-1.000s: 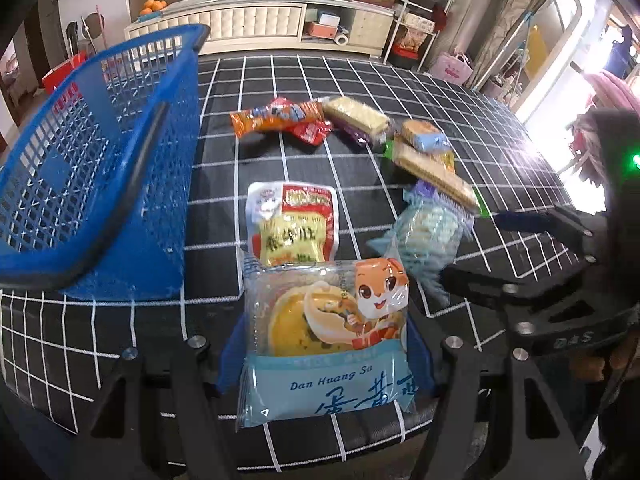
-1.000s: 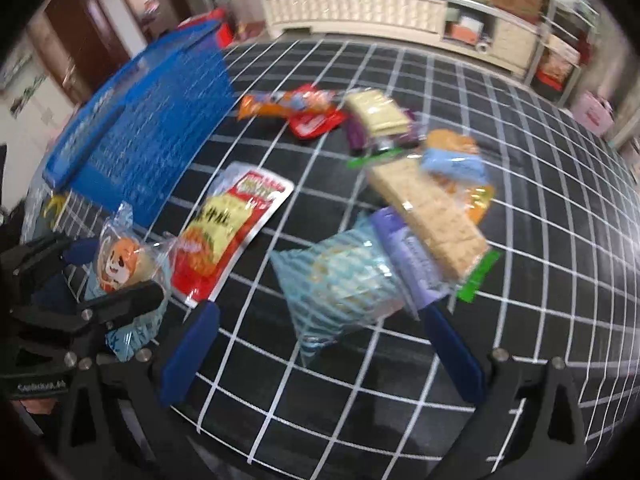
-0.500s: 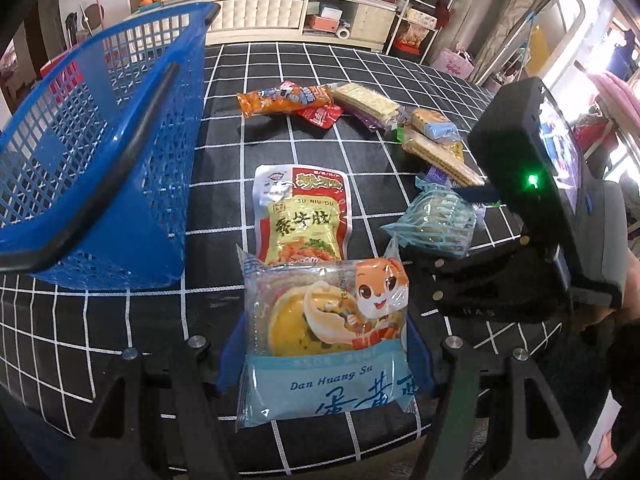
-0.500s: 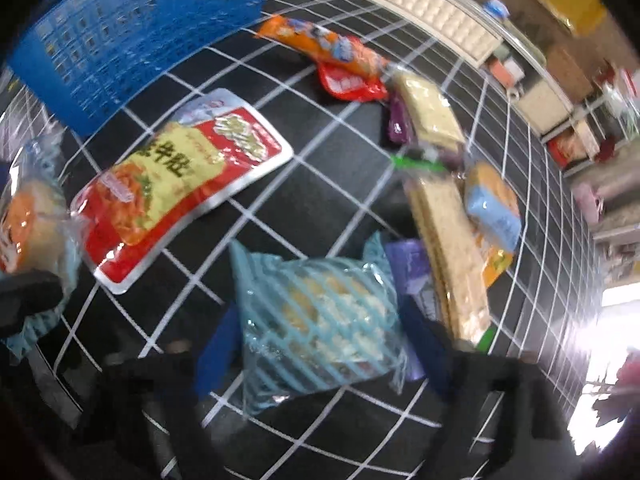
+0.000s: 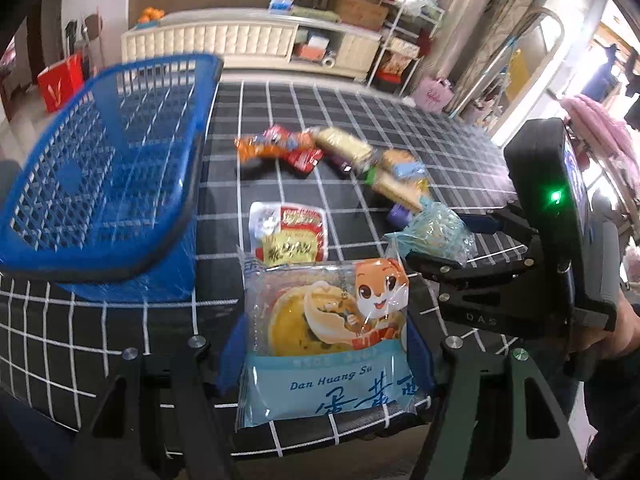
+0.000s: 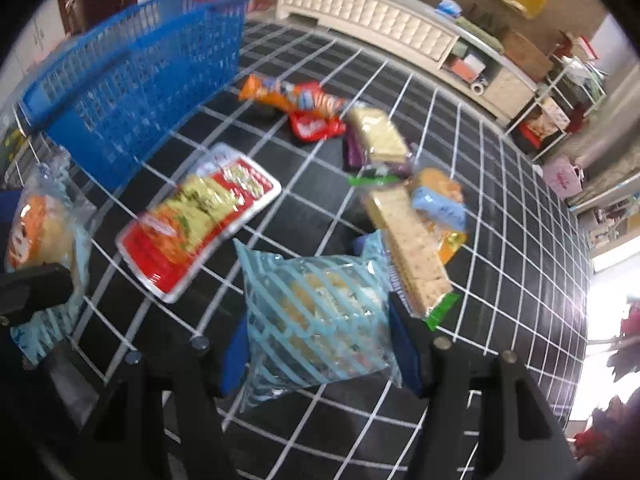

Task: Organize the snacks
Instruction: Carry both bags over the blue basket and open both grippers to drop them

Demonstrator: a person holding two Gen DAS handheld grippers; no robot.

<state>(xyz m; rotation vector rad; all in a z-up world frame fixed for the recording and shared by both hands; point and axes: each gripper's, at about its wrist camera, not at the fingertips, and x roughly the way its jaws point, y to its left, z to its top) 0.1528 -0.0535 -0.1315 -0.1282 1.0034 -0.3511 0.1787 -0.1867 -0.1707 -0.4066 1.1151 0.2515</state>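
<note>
My left gripper (image 5: 324,348) is shut on a clear-and-blue egg-yolk pastry packet (image 5: 326,332) with a cartoon squirrel, held above the near table edge. My right gripper (image 6: 320,340) is shut on a blue-striped snack bag (image 6: 316,312), lifted off the cloth; the same striped bag (image 5: 434,236) and right gripper (image 5: 448,240) show at right in the left wrist view. The blue mesh basket (image 5: 104,184) stands at the left. A red-and-yellow pouch (image 5: 290,236) lies flat between basket and grippers.
Further back on the black checked tablecloth (image 5: 360,112) lie an orange wrapper (image 6: 288,94), a red packet (image 6: 314,128), cracker packs (image 6: 404,236) and a blue-labelled bun (image 6: 438,196). A white cabinet (image 5: 248,36) stands beyond the table. A hand (image 5: 616,332) holds the right gripper.
The right gripper closed around the striped bag and lifted it off the cloth. The left gripper, still holding the pastry packet, rose and tilted up a little.
</note>
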